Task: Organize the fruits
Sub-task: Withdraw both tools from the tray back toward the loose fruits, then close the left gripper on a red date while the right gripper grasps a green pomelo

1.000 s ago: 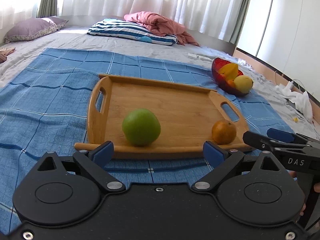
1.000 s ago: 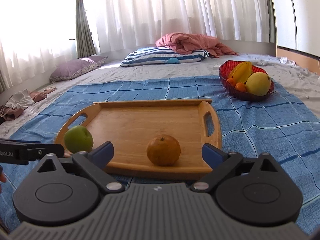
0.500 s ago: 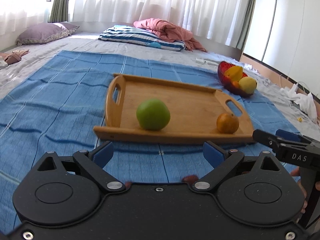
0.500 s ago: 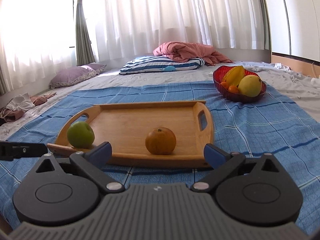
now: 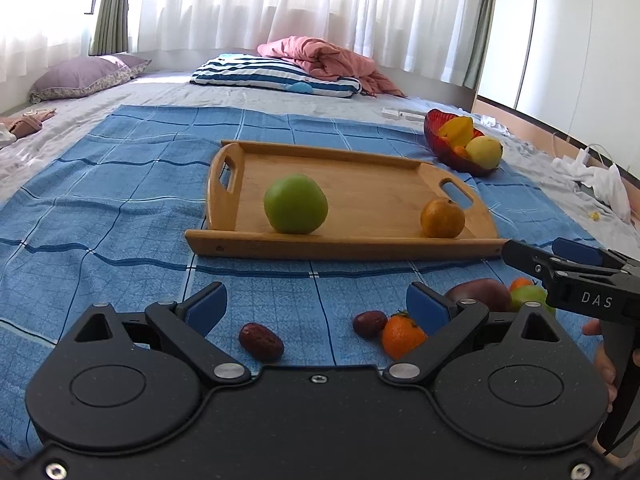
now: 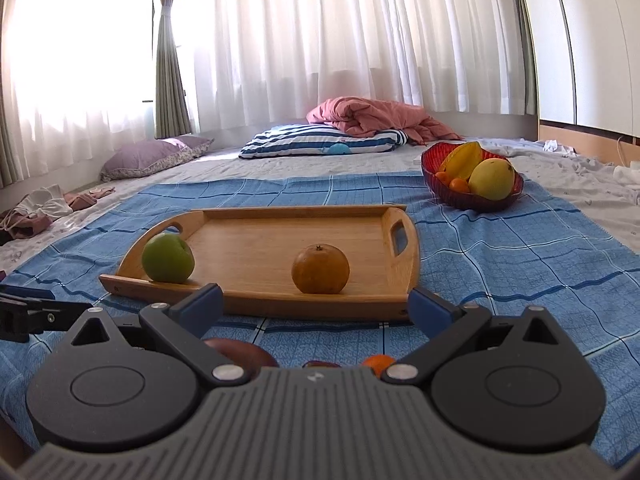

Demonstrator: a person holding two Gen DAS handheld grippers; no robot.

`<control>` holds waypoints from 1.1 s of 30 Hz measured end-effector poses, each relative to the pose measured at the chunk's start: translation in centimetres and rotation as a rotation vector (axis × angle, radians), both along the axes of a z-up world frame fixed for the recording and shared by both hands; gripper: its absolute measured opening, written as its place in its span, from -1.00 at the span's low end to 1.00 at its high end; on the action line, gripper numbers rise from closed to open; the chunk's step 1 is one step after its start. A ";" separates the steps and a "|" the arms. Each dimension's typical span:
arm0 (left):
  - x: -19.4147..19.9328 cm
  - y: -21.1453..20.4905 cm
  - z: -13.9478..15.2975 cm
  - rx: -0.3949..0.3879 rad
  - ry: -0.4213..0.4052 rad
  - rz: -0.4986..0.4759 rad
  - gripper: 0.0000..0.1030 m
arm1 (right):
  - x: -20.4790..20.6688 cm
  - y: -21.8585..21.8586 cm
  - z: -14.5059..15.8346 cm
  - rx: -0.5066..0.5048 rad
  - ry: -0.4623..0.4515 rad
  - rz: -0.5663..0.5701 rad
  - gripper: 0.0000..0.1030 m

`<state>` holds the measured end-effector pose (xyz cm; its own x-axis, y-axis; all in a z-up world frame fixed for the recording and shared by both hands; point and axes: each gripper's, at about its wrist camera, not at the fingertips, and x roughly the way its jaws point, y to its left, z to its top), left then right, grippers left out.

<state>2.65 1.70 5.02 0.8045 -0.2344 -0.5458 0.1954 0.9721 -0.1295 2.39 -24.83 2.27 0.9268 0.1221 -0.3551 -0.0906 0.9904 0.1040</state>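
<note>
A wooden tray (image 5: 360, 164) (image 6: 280, 214) lies on the blue checked cloth and holds a green apple (image 5: 295, 203) (image 6: 168, 258) and an orange (image 5: 442, 218) (image 6: 320, 269). In front of the tray, loose on the cloth, lie two red dates (image 5: 261, 341) (image 5: 369, 323), a small tangerine (image 5: 400, 336) (image 6: 378, 362), a dark purple fruit (image 5: 480, 294) (image 6: 240, 354) and a small green fruit (image 5: 530, 294). My left gripper (image 5: 316, 306) is open above the dates, holding nothing. My right gripper (image 6: 316, 306) is open over the loose fruits; it also shows at the right of the left wrist view (image 5: 560, 268).
A red bowl (image 5: 440, 148) (image 6: 472, 200) with a mango, a starfruit and small oranges stands right of the tray. Pillows and a pink blanket (image 6: 372, 120) lie further back on the bed. White cloth and a cable (image 5: 592, 168) lie at the far right.
Both grippers have pulled back from the tray and risen. The loose fruits in front of the tray have come into view beneath them. Both stay open.
</note>
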 end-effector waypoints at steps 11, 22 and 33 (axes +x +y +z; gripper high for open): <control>-1.2 -0.1 -1.1 0.021 -0.001 0.015 0.89 | -1.3 0.5 -0.9 0.001 -0.018 -0.001 1.00; -2.2 0.0 -1.7 0.061 -0.015 0.039 0.91 | -2.4 1.6 -1.6 -0.063 -0.039 0.003 1.00; -0.6 0.7 -3.2 0.028 0.038 0.092 0.89 | -3.5 1.7 -2.3 -0.088 -0.022 0.009 1.00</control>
